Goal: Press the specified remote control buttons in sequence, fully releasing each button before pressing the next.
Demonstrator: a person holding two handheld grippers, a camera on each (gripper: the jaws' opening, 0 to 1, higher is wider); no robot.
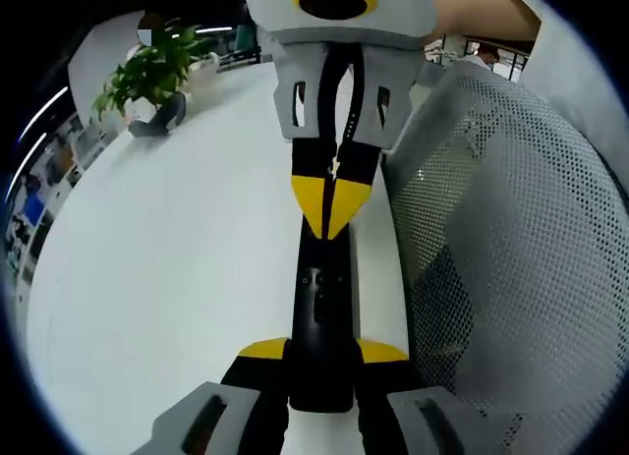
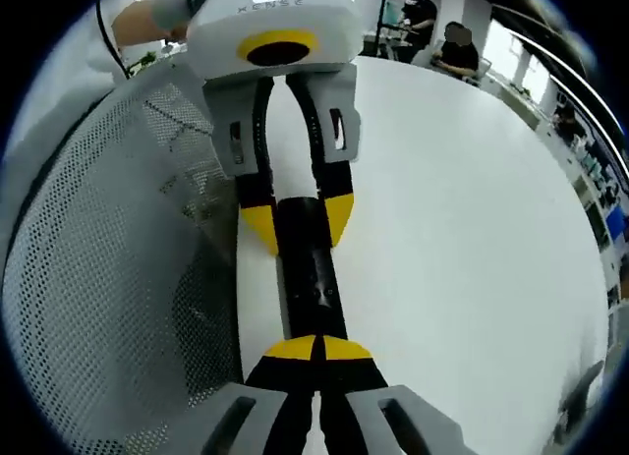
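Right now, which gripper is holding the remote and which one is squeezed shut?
The left gripper holds the black remote by its end, jaws on either side. The right gripper has its yellow tips pinched together, poised over the remote's button face.

One remote control [image 1: 321, 317], two grippers [image 1: 322, 357] [image 2: 316, 349], one potted plant [image 1: 152, 77], one mesh chair [image 1: 501, 268].

- In the left gripper view, the white table [image 1: 167, 278] lies open and bare to the left of the left gripper [image 1: 321, 352], with free passage there.
- Close on that gripper's right, a mesh chair back [image 1: 501, 239] walls off that side.
- Straight ahead, the right gripper [image 1: 334, 207] sits over the remote control [image 1: 322, 308], blocking the forward path.
- Far ahead to the left stands a potted plant [image 1: 152, 77], well apart.
- In the right gripper view, open tabletop spreads to the right; the mesh crowds the left.
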